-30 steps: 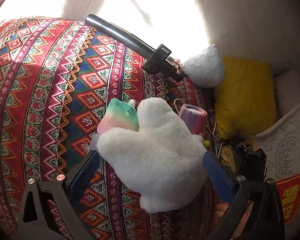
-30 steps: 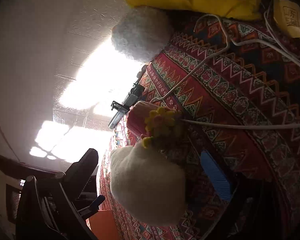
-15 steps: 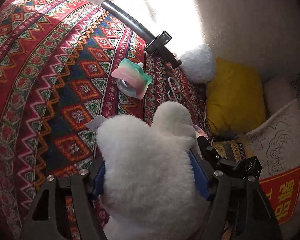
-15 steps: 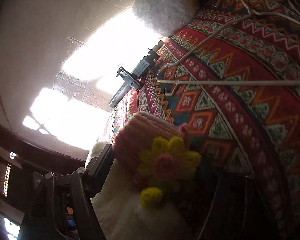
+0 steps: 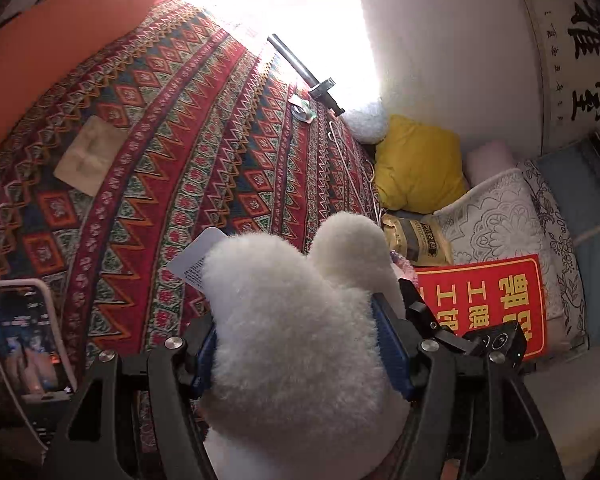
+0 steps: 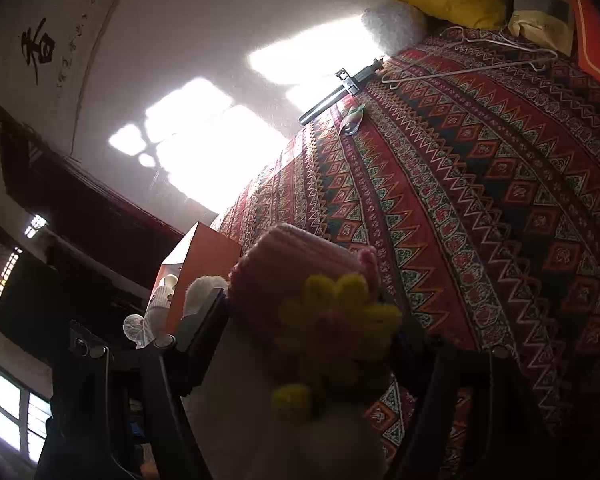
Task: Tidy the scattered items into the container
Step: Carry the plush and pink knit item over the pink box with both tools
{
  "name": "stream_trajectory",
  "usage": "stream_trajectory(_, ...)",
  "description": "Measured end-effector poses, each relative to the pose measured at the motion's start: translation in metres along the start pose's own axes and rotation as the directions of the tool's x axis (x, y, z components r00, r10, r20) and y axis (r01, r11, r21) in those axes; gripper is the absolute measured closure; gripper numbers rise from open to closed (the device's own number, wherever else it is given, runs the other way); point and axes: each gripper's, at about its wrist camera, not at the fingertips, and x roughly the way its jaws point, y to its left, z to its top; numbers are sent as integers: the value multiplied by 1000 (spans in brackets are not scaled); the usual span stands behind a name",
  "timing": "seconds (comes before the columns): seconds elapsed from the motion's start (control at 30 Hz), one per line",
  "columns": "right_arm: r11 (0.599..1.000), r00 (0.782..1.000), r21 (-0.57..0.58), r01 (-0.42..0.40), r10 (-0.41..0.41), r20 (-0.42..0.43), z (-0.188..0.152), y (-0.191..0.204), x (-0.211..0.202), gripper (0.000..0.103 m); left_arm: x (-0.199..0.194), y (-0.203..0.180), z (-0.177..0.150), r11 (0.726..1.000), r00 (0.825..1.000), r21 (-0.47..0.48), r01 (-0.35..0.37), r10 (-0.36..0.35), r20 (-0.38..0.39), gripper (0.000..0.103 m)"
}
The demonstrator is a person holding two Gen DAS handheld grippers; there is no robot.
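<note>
The left gripper (image 5: 306, 344) is clamped on a white plush toy (image 5: 300, 320), its blue-padded fingers (image 5: 392, 354) pressed into the fluffy sides, and the toy is held clear above the patterned bedspread (image 5: 172, 128); a white paper tag (image 5: 192, 258) sticks out from the toy's left side. The right gripper (image 6: 324, 344) grips a pink knitted pouch (image 6: 292, 268) with a yellow crocheted flower (image 6: 336, 320) on its front, its jaws closed against the pouch's sides; the right finger is too dark to make out clearly. A tip of the white plush shows just beside the pouch's left edge in the right wrist view. On the bedspread, a smartphone (image 5: 24, 340) lies near the near left edge, and a beige square cloth (image 5: 90, 154) rests toward the left side. Farther off, near the far edge, lies a small pastel refill pouch (image 5: 302, 107), with a black selfie stick (image 5: 306, 74) just beyond it and a white wire hanger (image 6: 472, 60) to its right. An orange box (image 6: 198, 268) stands at the bedspread's far left edge. Past the far right corner sit a fluffy white cushion (image 5: 366, 120), a yellow pillow (image 5: 418, 168), a yellow snack bag (image 5: 416, 238) and a red sign with yellow characters (image 5: 484, 300).
</note>
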Motion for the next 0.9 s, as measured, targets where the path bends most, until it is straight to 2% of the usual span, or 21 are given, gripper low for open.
stream_trajectory(0.07, 998, 999, -47, -36, 35, -9, 0, 34, 15, 31, -42, 6, 9, 1000, 997, 0, -1, 1, 80, 38)
stream_trajectory(0.13, 989, 996, -113, -94, 94, -5, 9, 83, 31, 31, -91, 3, 26, 1000, 981, 29, -7, 1, 194, 38)
stream_trajectory(0.2, 968, 988, -200, -150, 154, 6, 24, 139, 49, 31, -143, -4, 50, 998, 950, 68, -16, -6, 313, 38)
stream_trajectory(0.27, 935, 975, -289, -207, 223, 23, 38, 204, 61, 31, -195, -12, 84, 994, 908, 106, -33, -15, 420, 37)
stream_trajectory(0.37, 875, 953, -412, -256, 299, 43, 57, 298, 79, 30, -259, -19, 140, 989, 847, 134, -65, -16, 532, 35)
stream_trajectory(0.43, 850, 939, -437, -293, 343, 39, 65, 345, 93, 28, -293, -15, 173, 989, 820, 132, -72, -17, 572, 33)
stream_trajectory(0.53, 840, 931, -449, -306, 363, 45, 71, 385, 124, 26, -316, 11, 223, 990, 799, 107, -91, 8, 601, 28)
stream_trajectory(0.6, 843, 941, -466, -268, 332, 61, 69, 396, 155, 24, -308, 41, 256, 983, 797, 70, -168, 94, 596, 22)
stream_trajectory(0.63, 847, 951, -476, -239, 304, 63, 66, 396, 176, 19, -297, 55, 270, 966, 788, 41, -255, 183, 588, 22)
stream_trajectory(0.67, 850, 963, -485, -205, 264, 56, 61, 394, 198, 18, -277, 71, 284, 920, 751, -3, -392, 322, 577, 21)
stream_trajectory(0.7, 852, 977, -496, -166, 212, 38, 54, 390, 225, 11, -257, 86, 296, 839, 680, -49, -541, 471, 561, 21)
stream_trajectory(0.73, 853, 990, -507, -119, 140, 3, 46, 382, 257, 2, -233, 101, 306, 746, 605, -71, -662, 587, 538, 21)
stream_trajectory(0.77, 852, 997, -518, -79, 60, -55, 36, 372, 295, 1, -201, 117, 315, 660, 547, -58, -749, 665, 508, 21)
stream_trajectory(0.8, 848, 990, -527, -53, -26, -140, 22, 357, 338, 1, -169, 135, 324, 573, 496, -29, -819, 732, 466, 28)
stream_trajectory(0.83, 861, 968, -507, -31, -100, -229, 9, 337, 378, 12, -137, 158, 331, 468, 419, -13, -884, 803, 424, 28)
stream_trajectory(0.87, 898, 934, -438, -38, -124, -334, -2, 311, 411, 12, -116, 179, 334, 424, 385, -5, -906, 828, 409, 28)
stream_trajectory(0.9, 942, 899, -323, -92, -60, -433, -11, 284, 434, 5, -109, 195, 337, 437, 397, -16, -900, 832, 387, 33)
